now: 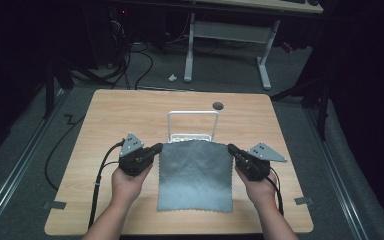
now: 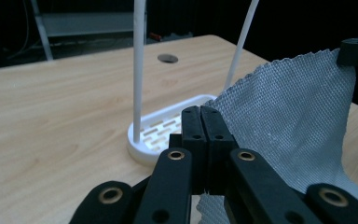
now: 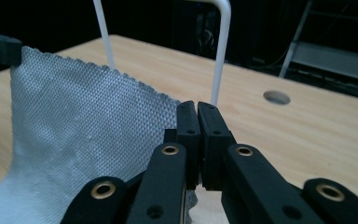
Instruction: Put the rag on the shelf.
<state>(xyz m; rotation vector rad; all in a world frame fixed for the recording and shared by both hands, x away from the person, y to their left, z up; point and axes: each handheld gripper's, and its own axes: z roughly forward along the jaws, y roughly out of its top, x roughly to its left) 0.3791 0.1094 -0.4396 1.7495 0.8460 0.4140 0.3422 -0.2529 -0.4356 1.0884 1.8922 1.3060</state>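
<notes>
Wooden table (image 1: 110, 120) from the high view: grey cloth (image 1: 195, 175) spread before a white rack (image 1: 192, 125), left gripper (image 1: 156, 148) and right gripper (image 1: 231, 149) at its far corners. Left gripper view: jaws clamped on the cloth's corner. Right gripper view: same, pinching the opposite corner, cloth lifted.

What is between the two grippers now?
The grey cloth spans from the left gripper to the right gripper, seen in the high view.
</notes>
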